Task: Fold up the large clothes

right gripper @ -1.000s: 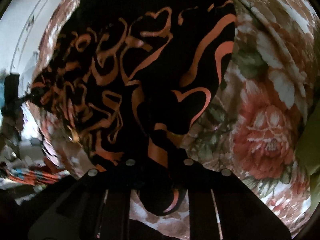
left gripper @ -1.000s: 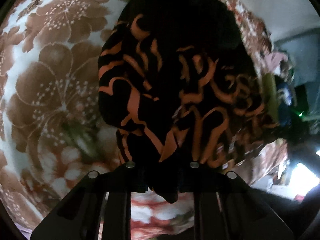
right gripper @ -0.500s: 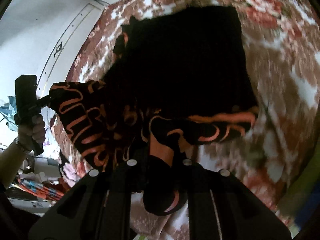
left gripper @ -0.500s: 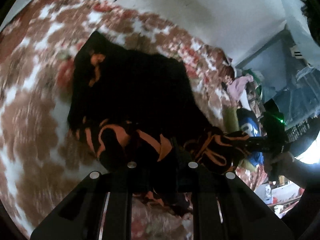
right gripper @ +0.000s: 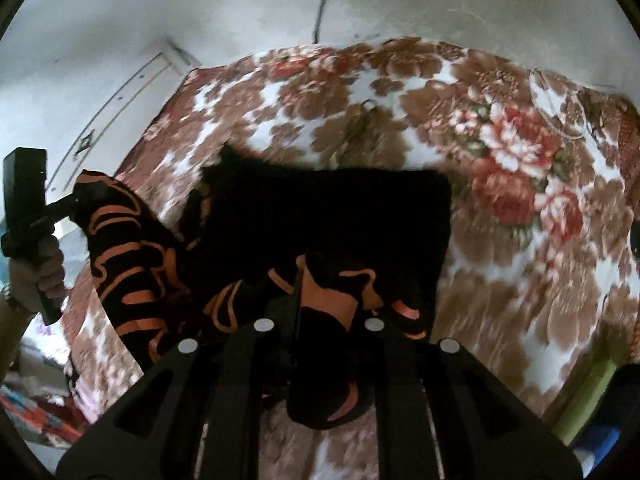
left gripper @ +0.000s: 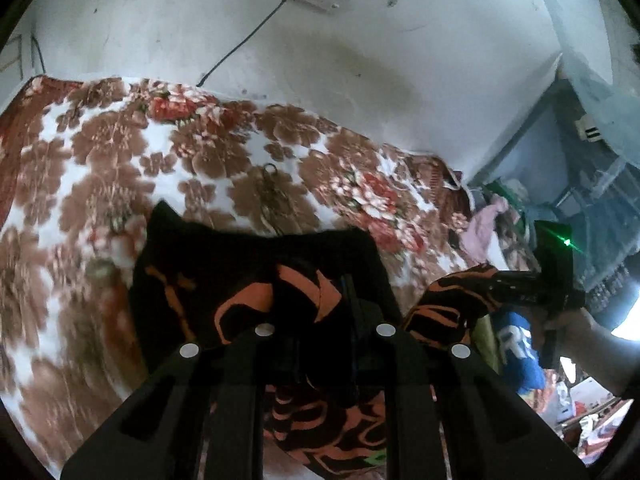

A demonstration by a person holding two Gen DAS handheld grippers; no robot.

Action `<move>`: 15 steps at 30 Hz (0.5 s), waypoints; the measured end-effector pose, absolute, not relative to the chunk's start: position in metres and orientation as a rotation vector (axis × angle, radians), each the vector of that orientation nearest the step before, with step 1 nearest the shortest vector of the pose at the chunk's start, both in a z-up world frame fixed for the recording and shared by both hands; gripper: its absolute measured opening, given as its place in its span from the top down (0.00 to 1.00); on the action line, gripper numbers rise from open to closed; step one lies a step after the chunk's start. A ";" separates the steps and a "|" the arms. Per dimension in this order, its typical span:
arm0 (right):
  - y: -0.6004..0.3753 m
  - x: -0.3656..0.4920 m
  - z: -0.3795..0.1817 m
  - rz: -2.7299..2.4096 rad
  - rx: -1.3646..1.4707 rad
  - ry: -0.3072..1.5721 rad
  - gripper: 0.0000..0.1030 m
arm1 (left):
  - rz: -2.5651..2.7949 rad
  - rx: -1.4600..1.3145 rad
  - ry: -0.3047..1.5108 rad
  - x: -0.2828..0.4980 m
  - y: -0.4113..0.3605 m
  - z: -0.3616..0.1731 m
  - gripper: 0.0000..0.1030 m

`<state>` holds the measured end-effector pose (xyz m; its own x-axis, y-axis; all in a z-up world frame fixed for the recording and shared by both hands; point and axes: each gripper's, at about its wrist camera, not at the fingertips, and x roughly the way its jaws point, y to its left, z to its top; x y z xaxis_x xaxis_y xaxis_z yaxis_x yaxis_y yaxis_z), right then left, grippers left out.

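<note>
A large black garment with orange swirls lies partly on the flowered bed, its near edge lifted. My left gripper is shut on one corner of that edge. My right gripper is shut on the other corner of the garment. In the left wrist view the right gripper shows at the right, held in a hand, cloth hanging from it. In the right wrist view the left gripper shows at the left, also gripping cloth. The far part of the garment lies flat, black side up.
The bed is covered by a brown, red and white floral blanket and stands against a white wall with a cable and socket. A bunch of keys lies on the blanket beyond the garment. Piled clothes sit right of the bed.
Both grippers have lifted and pulled back from close over the cloth. The garment's near edge now hangs stretched between them, and the wall and the whole bed have come into view.
</note>
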<state>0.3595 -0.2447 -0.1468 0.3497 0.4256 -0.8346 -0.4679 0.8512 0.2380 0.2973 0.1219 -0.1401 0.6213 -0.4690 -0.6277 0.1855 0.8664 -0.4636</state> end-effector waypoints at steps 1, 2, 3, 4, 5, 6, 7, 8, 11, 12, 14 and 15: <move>-0.242 0.370 -0.151 0.571 -0.046 1.070 0.88 | -0.380 -0.363 0.825 0.309 0.123 -0.143 0.86; -0.239 0.383 -0.156 0.563 -0.050 1.072 0.88 | -0.376 -0.354 0.832 0.324 0.124 -0.148 0.86; -0.235 0.396 -0.163 0.556 -0.060 1.075 0.88 | -0.371 -0.344 0.835 0.334 0.125 -0.152 0.86; -0.233 0.406 -0.168 0.550 -0.066 1.078 0.88 | -0.361 -0.331 0.835 0.348 0.127 -0.156 0.86; -0.230 0.422 -0.175 0.543 -0.068 1.079 0.88 | -0.351 -0.327 0.834 0.360 0.129 -0.159 0.86; -0.229 0.438 -0.181 0.535 -0.073 1.077 0.88 | -0.333 -0.334 0.829 0.376 0.135 -0.163 0.86; -0.228 0.454 -0.187 0.523 -0.079 1.074 0.88 | -0.312 -0.353 0.828 0.394 0.143 -0.171 0.86; -0.229 0.470 -0.194 0.510 -0.080 1.073 0.88 | -0.291 -0.370 0.836 0.411 0.150 -0.180 0.86; -0.232 0.523 -0.227 0.473 -0.058 1.115 0.88 | -0.214 -0.427 0.909 0.458 0.174 -0.224 0.86; -0.232 0.536 -0.238 0.465 -0.057 1.135 0.88 | -0.195 -0.437 0.935 0.469 0.179 -0.238 0.86; -0.233 0.564 -0.272 0.443 -0.039 1.188 0.88 | -0.136 -0.400 1.012 0.491 0.184 -0.275 0.86; -0.234 0.573 -0.284 0.435 -0.041 1.204 0.88 | -0.120 -0.375 1.039 0.497 0.183 -0.287 0.85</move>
<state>0.5725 -0.2335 -0.2841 0.2869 0.3045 -0.9083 -0.3472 0.9167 0.1976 0.4968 0.1834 -0.2869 0.5069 -0.2727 -0.8178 -0.0787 0.9300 -0.3589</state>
